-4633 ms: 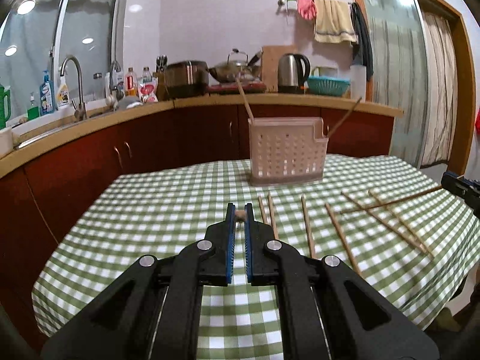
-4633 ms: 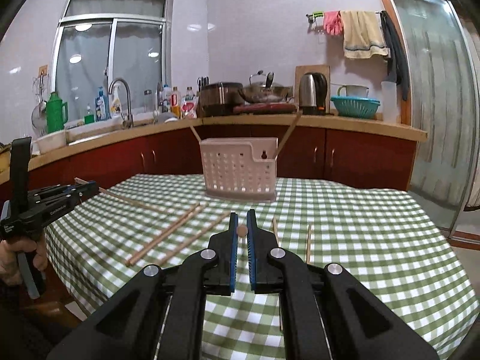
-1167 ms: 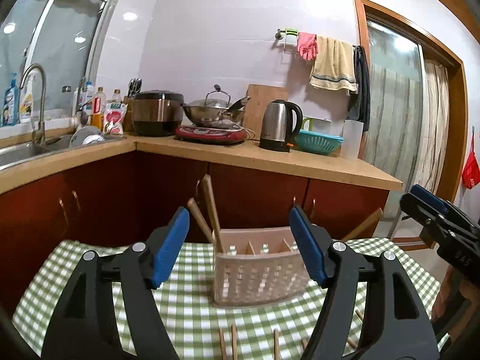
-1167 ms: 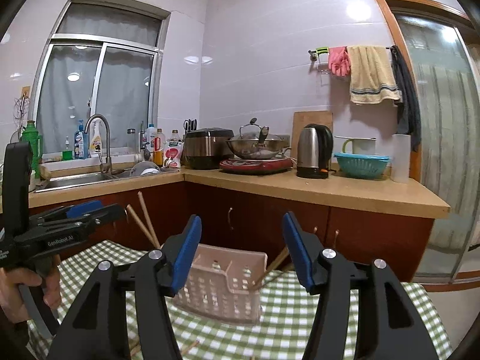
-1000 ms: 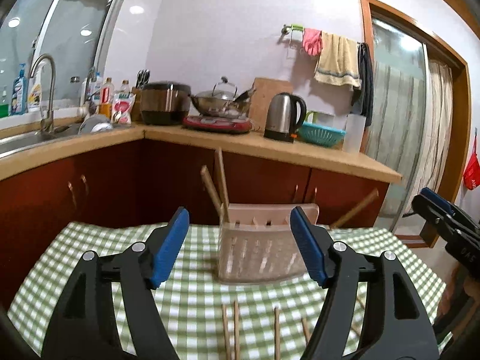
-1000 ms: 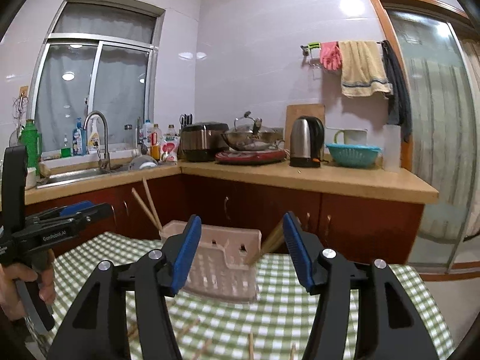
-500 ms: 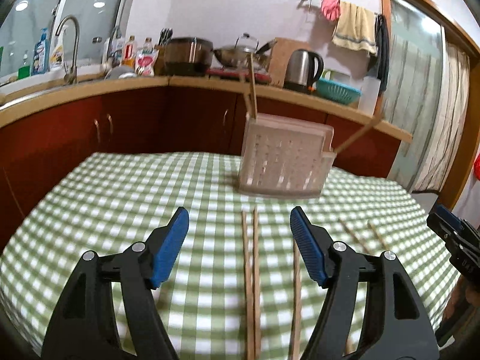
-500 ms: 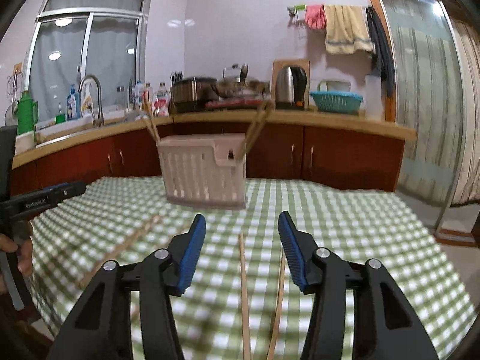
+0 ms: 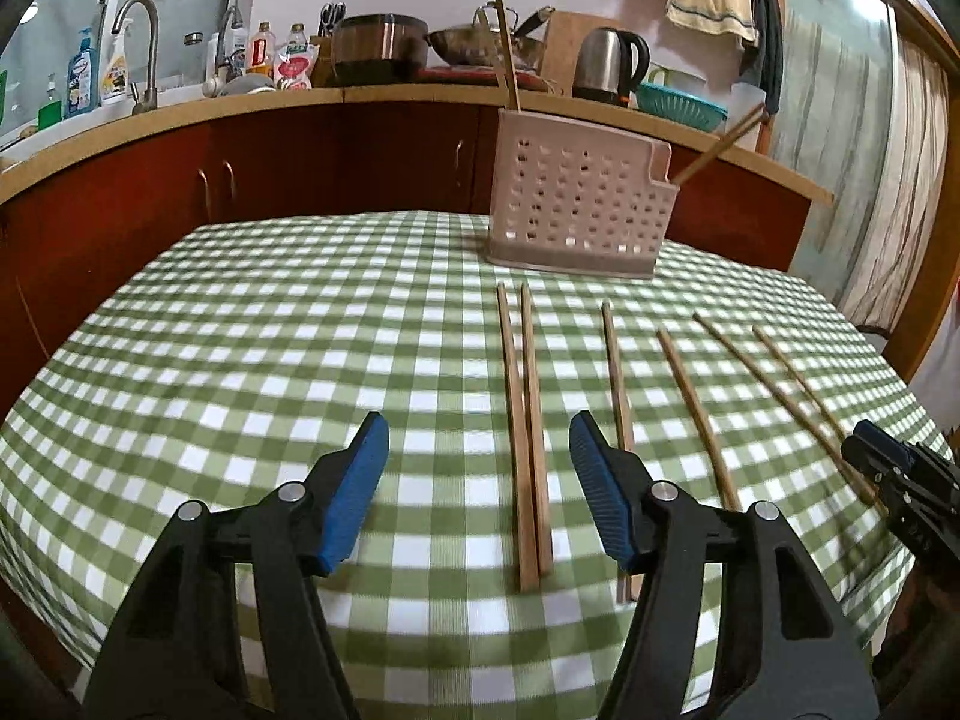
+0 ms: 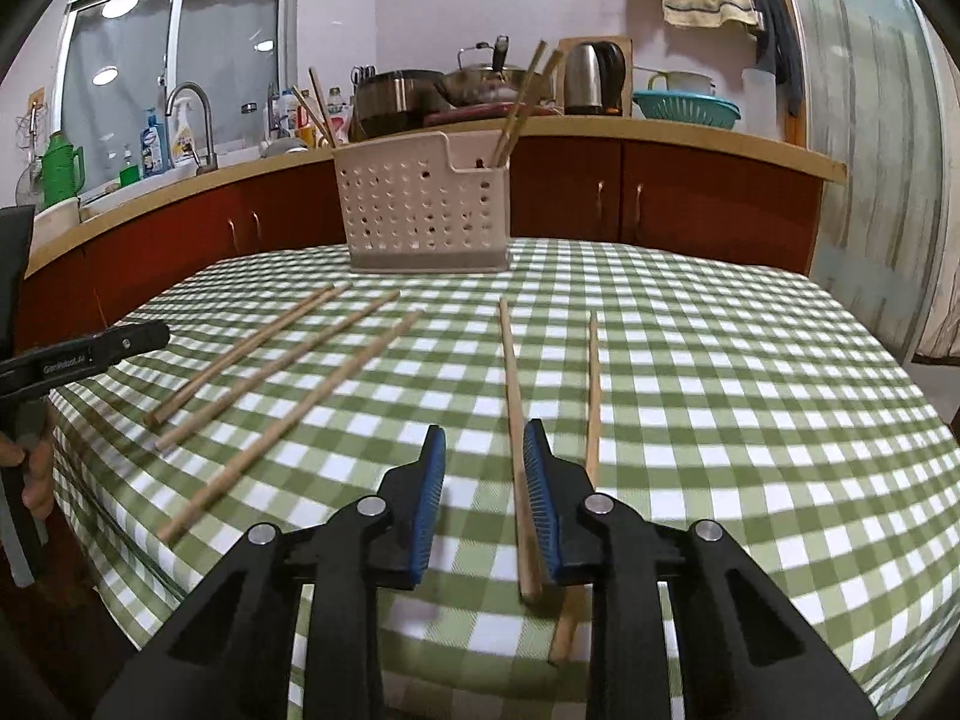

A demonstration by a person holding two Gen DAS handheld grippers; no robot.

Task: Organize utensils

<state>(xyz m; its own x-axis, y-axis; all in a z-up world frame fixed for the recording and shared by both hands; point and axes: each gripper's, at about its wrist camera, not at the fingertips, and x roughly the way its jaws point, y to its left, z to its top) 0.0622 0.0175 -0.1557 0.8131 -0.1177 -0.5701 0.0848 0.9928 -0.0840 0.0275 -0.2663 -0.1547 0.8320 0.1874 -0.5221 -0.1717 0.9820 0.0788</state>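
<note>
Several wooden chopsticks lie on the green checked tablecloth (image 9: 240,360). A white perforated utensil basket (image 9: 576,210) stands at the table's far side with chopsticks leaning out of both ends; it also shows in the right wrist view (image 10: 423,210). My left gripper (image 9: 477,468) is wide open low over the near ends of a pair of chopsticks (image 9: 528,420). My right gripper (image 10: 483,492) is open with a chopstick (image 10: 516,414) lying just inside its right finger, and another chopstick (image 10: 591,384) lies beyond it.
Three chopsticks (image 10: 288,372) lie to the left in the right wrist view. A wooden kitchen counter (image 9: 300,102) with sink, pots and kettle runs behind the table. The table's near edge drops away below both grippers.
Both grippers have dropped from above the basket down to the near chopsticks. The right jaws have narrowed around one chopstick. The left jaws stay wide.
</note>
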